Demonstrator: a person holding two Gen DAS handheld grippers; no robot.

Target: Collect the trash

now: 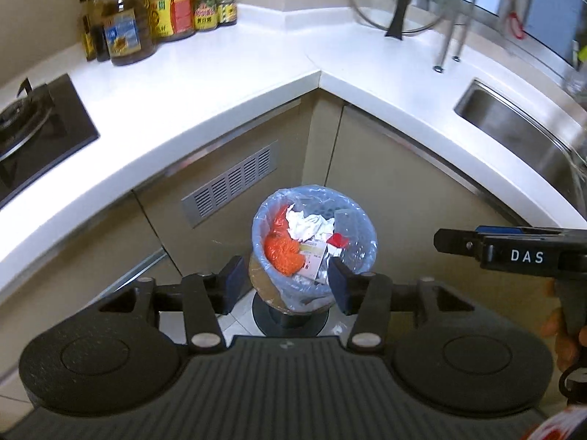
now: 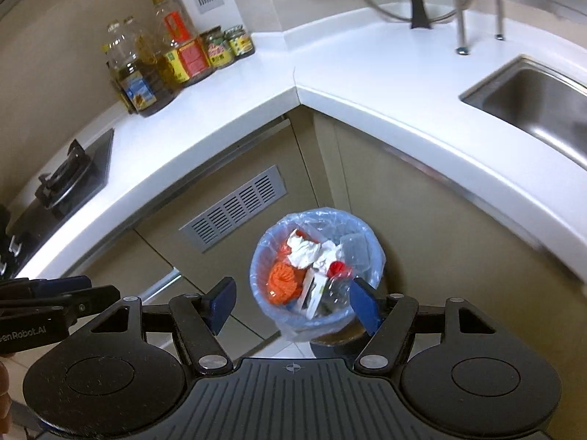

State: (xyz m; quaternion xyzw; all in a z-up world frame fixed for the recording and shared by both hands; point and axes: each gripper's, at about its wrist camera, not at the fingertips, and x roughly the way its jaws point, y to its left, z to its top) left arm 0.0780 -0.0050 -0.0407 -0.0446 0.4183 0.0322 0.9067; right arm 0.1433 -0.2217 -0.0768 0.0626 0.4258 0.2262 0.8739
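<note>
1. Left gripper (image 1: 286, 282) angled downward, jaws parted, nothing between its blue pads (image 1: 234, 282).
2. Right gripper (image 2: 291, 302) alongside, tilted downward too, jaws spread wider, empty.

Glossy white counter (image 1: 227, 84); brushed metal sink (image 2: 543, 110); clear plastic bin liner (image 1: 363, 234) held crumpled paper (image 1: 304, 225).

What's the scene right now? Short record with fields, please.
bin: trash bin on the floor by the corner cabinets, clear bag liner over its rim
contents: orange mesh, crumpled paper, red scrap
left tongs: open, empty, above the bin
right tongs: open, empty, above the bin
countertop: oil bottles, jars
</note>
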